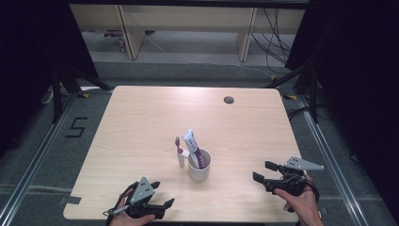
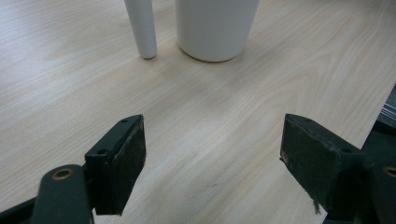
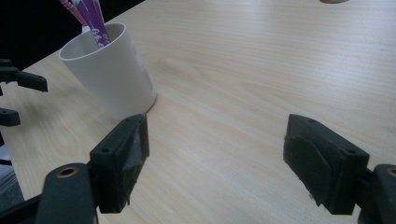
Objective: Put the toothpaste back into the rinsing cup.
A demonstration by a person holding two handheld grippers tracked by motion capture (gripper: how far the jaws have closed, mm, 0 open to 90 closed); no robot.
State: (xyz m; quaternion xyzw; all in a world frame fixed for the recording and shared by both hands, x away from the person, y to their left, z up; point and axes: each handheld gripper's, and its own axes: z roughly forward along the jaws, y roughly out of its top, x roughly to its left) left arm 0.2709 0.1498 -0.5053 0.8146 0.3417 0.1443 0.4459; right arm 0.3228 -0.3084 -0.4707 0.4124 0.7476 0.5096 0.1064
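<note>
Both my left gripper (image 1: 161, 195) and right gripper (image 1: 264, 172) rest wide open flanking the cup (image 1: 199, 165), presumably ready to reach its toothpaste tube (image 1: 194, 147).

The pale, light-wood-grain table top (image 1: 141, 122) carries a plain white round cup (image 1: 199, 167), and in the cup stands a white-and-purple toothpaste tube (image 1: 195, 148) with small pale print on the purple part. Just left of the cup is a white-handled toothbrush (image 1: 179, 151) with a dark red head. The near-left black two-jaw gripper (image 1: 162, 194) and near-right black two-jaw gripper (image 1: 263, 172) each bear a grey three-cornered plate, and the surrounding floor (image 1: 42, 150) is dark grey.
</note>
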